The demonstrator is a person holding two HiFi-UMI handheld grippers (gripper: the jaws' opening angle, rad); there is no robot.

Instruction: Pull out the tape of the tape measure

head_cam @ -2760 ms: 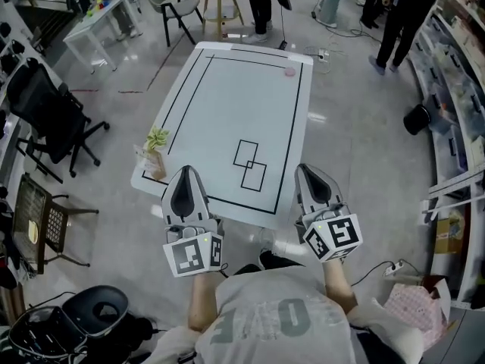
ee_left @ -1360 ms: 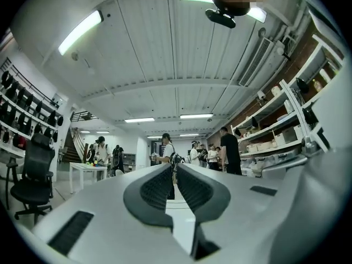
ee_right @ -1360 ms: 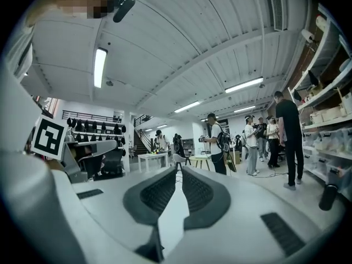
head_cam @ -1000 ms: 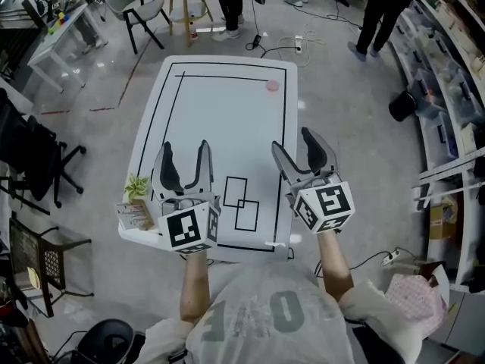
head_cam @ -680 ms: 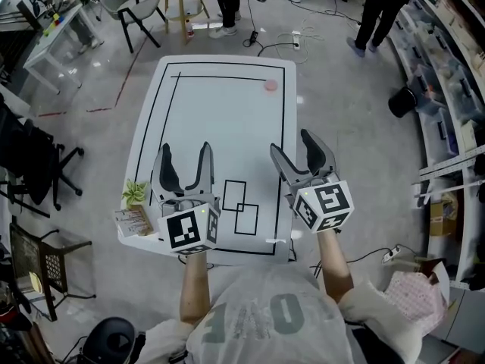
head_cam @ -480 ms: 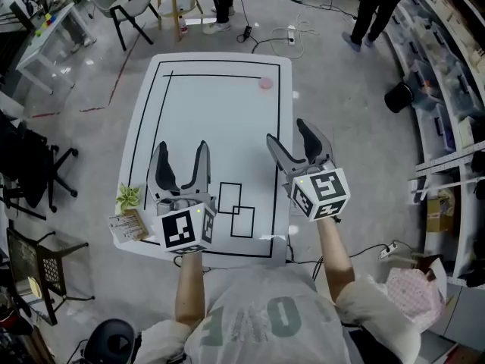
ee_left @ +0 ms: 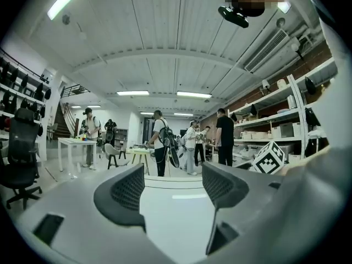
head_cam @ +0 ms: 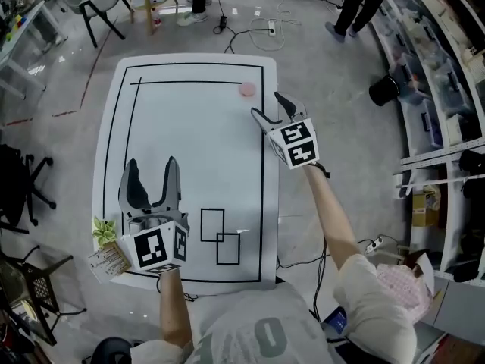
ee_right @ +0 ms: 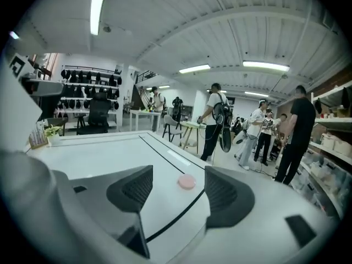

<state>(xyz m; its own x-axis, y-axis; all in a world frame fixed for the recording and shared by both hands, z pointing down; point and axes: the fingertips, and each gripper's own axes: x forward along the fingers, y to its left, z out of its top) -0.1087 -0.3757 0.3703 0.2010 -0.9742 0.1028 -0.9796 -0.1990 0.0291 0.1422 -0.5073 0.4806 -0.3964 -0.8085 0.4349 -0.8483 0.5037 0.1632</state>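
Note:
The tape measure is a small round pink case lying near the far right corner of the white table, just inside its black border line. My right gripper is stretched out over that corner, open, with its tips a short way from the case. In the right gripper view the pink case lies on the table ahead, seen between the open jaws, untouched. My left gripper hovers open over the near left part of the table, with nothing between its jaws.
Two overlapping black rectangles are drawn near the front edge. A small plant and a card sit at the near left corner. Several people, chairs and cables stand beyond the far end; shelves run along the right.
Both grippers went from shut to open. My right gripper has reached far forward to the pink case. The left one has stayed over the near left part of the table.

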